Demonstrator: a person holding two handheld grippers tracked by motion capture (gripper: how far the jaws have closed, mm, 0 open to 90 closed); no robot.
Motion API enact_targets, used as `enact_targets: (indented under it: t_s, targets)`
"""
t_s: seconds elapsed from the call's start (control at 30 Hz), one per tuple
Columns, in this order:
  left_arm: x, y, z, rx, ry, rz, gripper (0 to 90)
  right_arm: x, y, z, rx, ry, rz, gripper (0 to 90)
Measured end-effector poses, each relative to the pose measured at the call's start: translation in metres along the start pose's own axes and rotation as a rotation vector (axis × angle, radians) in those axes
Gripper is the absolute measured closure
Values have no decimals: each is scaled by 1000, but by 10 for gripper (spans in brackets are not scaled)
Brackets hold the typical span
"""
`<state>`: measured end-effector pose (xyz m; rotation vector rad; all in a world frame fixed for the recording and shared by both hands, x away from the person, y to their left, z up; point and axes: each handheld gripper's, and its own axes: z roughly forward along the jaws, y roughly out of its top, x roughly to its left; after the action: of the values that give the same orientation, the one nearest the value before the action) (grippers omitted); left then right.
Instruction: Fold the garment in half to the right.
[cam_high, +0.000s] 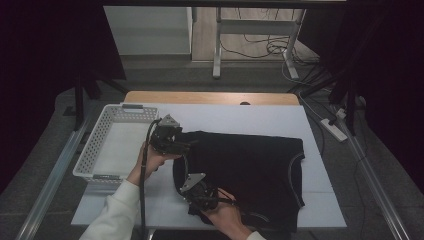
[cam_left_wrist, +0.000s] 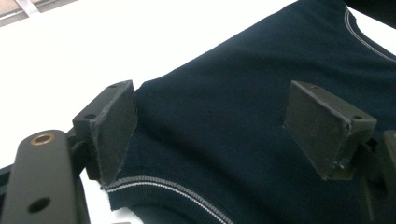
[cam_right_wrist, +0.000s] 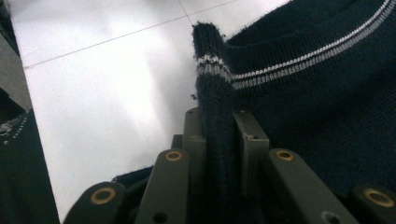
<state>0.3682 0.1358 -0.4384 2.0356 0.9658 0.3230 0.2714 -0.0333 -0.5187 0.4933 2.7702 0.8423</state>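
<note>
A dark navy sweater (cam_high: 250, 160) with a thin pale stripe along its hem lies folded on the white table (cam_high: 240, 117). My left gripper (cam_high: 186, 145) is at the sweater's far left corner. In the left gripper view it (cam_left_wrist: 215, 112) is open, its jaws spread wide over the sweater (cam_left_wrist: 224, 140) near the striped hem, and I cannot tell whether they touch the cloth. My right gripper (cam_high: 200, 201) is at the near left edge. In the right gripper view it (cam_right_wrist: 217, 135) is shut on a raised fold of the striped hem (cam_right_wrist: 212, 60).
A white perforated basket (cam_high: 90, 150) stands at the table's left, beside my left hand. The wooden far edge of the table (cam_high: 210, 97) runs behind the white surface. White surface lies bare beyond and to the right of the sweater. Cables and table legs stand on the floor beyond.
</note>
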Motion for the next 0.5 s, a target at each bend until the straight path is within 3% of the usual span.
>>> enact_targets:
  t_s: [0.3,0.5]
  targets:
    - [7,0,-3,-8,20,-18,187,-8,0,-17,-104,51,58,784]
    - [11,-1,-1,1,30,-32,187,-9,-1,-21,-121,58,56,783]
